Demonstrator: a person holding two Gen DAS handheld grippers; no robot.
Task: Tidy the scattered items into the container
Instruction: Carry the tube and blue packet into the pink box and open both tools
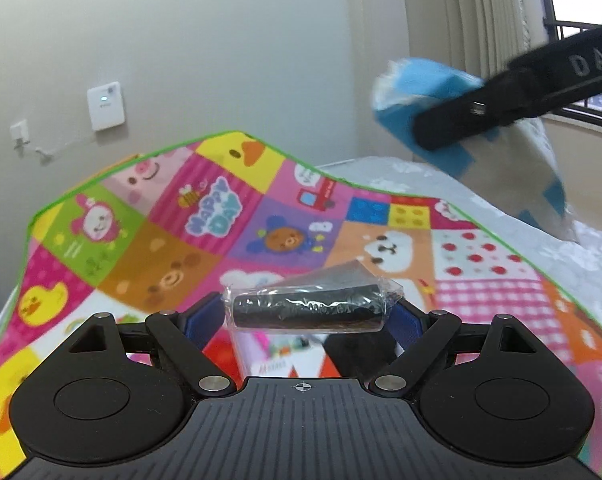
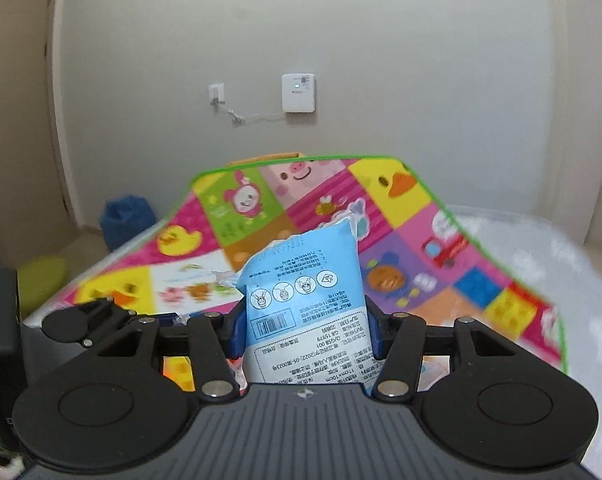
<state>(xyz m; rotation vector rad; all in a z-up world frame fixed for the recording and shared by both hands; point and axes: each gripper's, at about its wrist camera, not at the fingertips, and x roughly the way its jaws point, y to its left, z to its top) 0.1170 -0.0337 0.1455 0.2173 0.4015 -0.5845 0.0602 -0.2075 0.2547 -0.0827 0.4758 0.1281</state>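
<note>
Gripping a black roll in clear wrap (image 1: 307,310) by its ends, the left hand-held gripper (image 1: 309,316) hangs above the cartoon play mat (image 1: 173,216); the right hand-held gripper (image 2: 305,334) clamps a blue packet (image 2: 305,280) above the same mat.

Looks like a bedroom at home: a kids' cartoon play mat (image 2: 401,208) spread over a bed with a fluffy white blanket (image 2: 541,248), plain walls, a curtain (image 1: 461,20) by the window (image 1: 573,0).
</note>
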